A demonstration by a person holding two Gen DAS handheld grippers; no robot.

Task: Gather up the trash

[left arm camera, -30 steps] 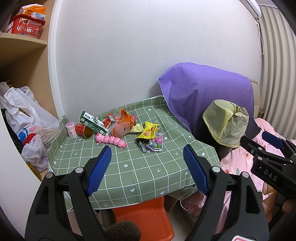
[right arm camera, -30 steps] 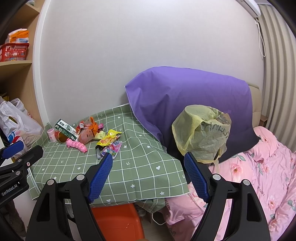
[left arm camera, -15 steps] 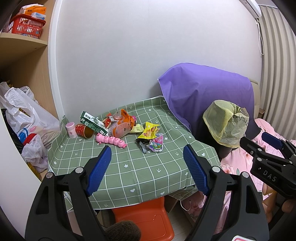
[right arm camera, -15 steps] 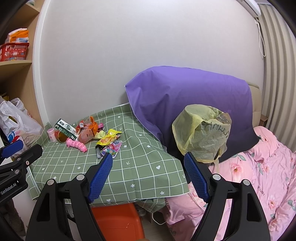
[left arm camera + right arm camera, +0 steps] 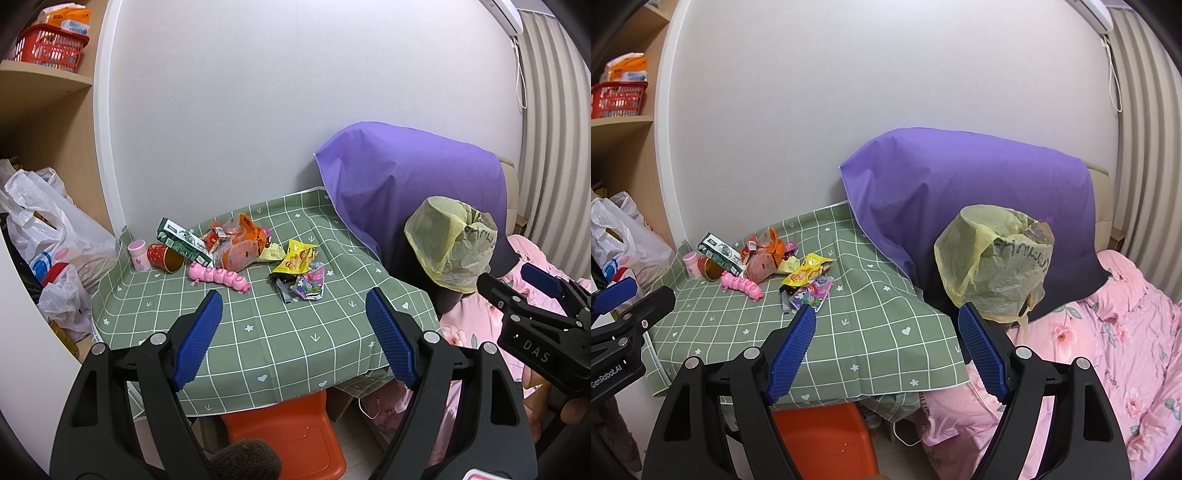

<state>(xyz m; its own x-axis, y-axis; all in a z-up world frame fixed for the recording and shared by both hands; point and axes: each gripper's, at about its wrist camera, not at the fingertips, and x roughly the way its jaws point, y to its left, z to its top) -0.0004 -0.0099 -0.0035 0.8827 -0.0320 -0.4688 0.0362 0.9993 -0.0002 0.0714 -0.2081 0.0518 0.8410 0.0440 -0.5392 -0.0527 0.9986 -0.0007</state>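
- Left gripper (image 5: 293,334) spread wide w/ nothing between its blue pads, held above the near edge of the green checked tablecloth (image 5: 258,350).
- Right gripper (image 5: 886,341) likewise spread & empty, over the table's right corner.
- Orange stool (image 5: 284,432) under the table.
- Mid-table: yellow snack wrapper (image 5: 295,256) & pink wrapper (image 5: 310,284), pink caterpillar toy (image 5: 218,277) just left.
- Farther: orange packet (image 5: 240,251), green carton (image 5: 181,240), red cup (image 5: 164,256) on its side, small pink bottle (image 5: 137,254).
- Yellow trash bag (image 5: 995,262) right of table, vs. purple cloth (image 5: 960,184).
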